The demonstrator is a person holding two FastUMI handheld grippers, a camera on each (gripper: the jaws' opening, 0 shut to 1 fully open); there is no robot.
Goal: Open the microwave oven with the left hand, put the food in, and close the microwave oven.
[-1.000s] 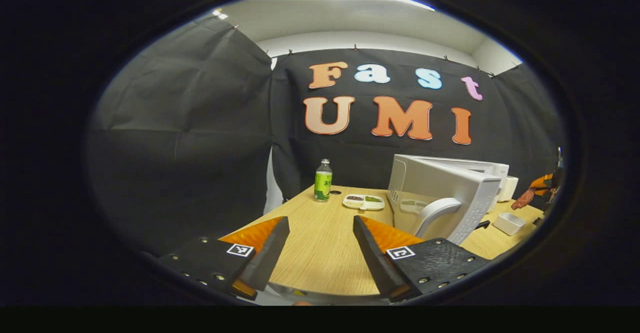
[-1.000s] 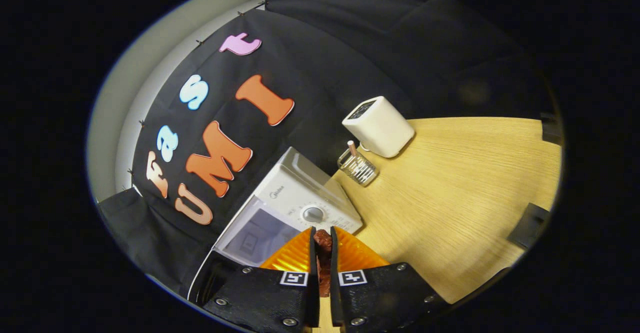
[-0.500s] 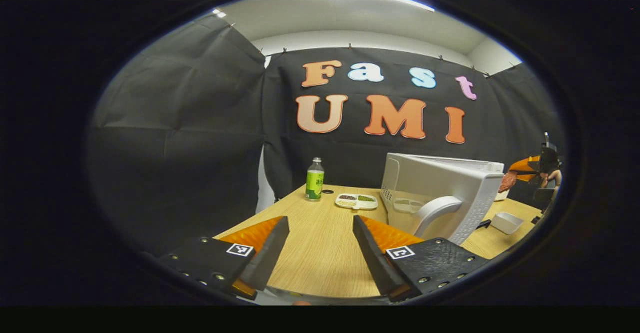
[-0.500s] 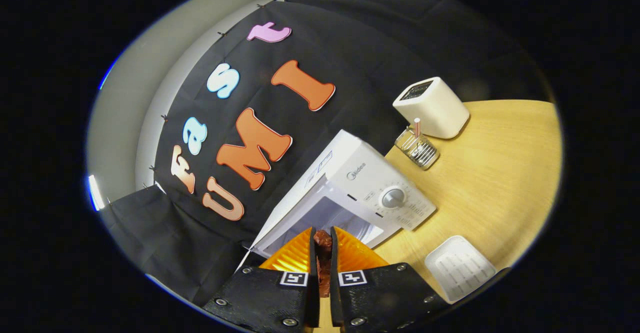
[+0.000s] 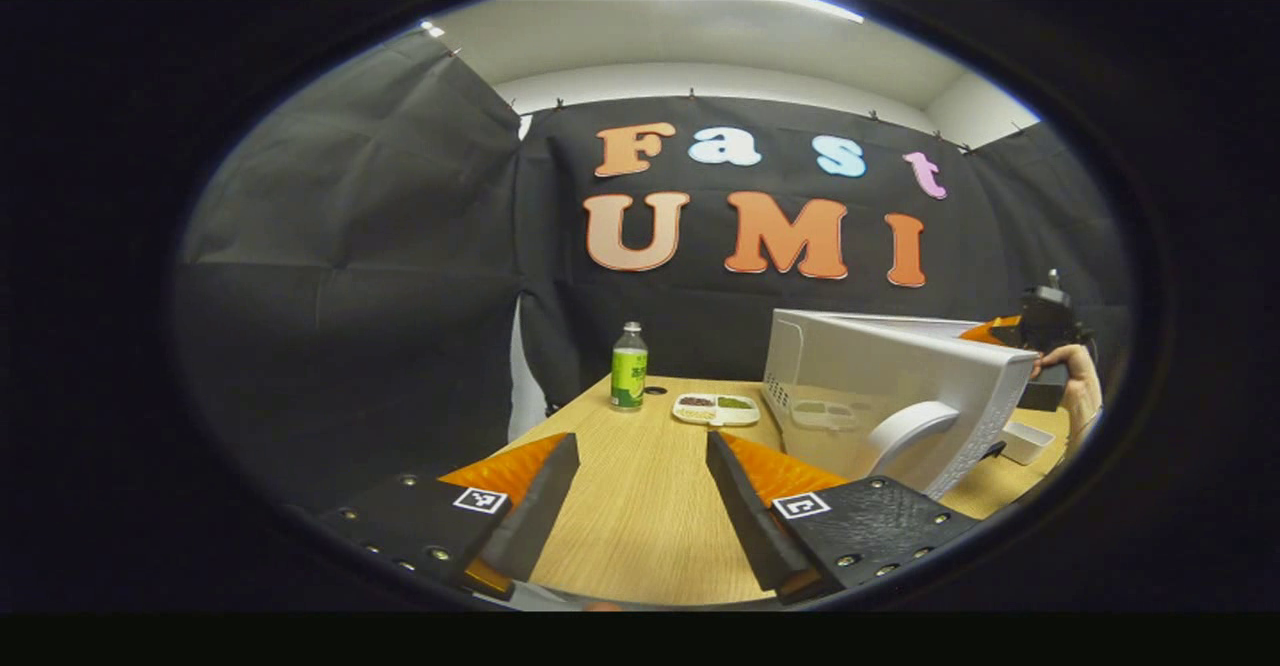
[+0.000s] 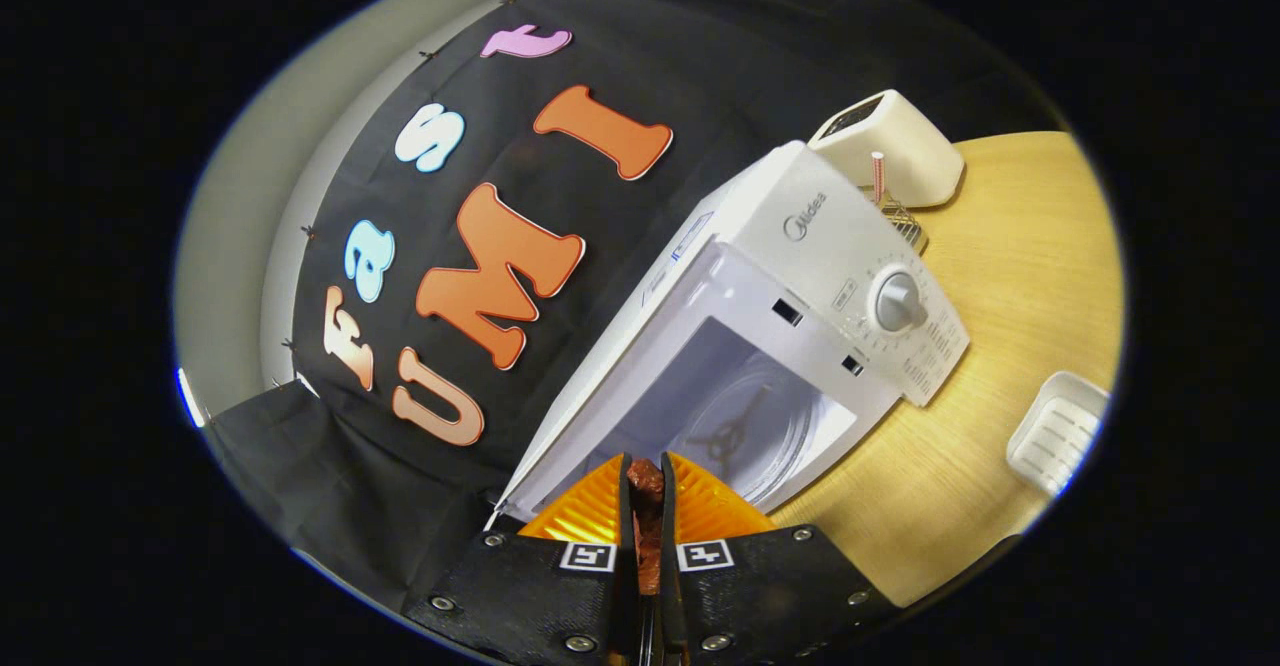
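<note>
Right now the right gripper (image 6: 645, 491) has its two orange fingers pressed together on a piece of reddish-brown food (image 6: 646, 481), which sits squeezed in the narrow slot between them with its top end poking out just past the tips. Straight ahead of those tips, in the right gripper view, stands the white microwave (image 6: 800, 276) with its door swung open, so the cavity and the glass turntable (image 6: 745, 436) inside are bare to see. The food is close in front of the opening but still outside it, near the lower edge of the cavity. A knob (image 6: 897, 301) sits on the control panel beside the opening. Behind the microwave are a white box-shaped appliance (image 6: 895, 146) and a wire holder (image 6: 900, 221) with a straw in it; a white ribbed tray (image 6: 1060, 431) lies on the wooden table (image 6: 1010, 276) to the side.

Over in the left gripper view, the left gripper (image 5: 640, 496) hangs above the table with its fingers spread wide apart and nothing between them. The open door (image 5: 900, 396) with its curved handle (image 5: 905, 431) stands just beyond its right finger. Farther back are a green bottle (image 5: 629, 368) and a divided plate (image 5: 715, 408). Past the door, a hand (image 5: 1075, 386) holds the other gripper.
</note>
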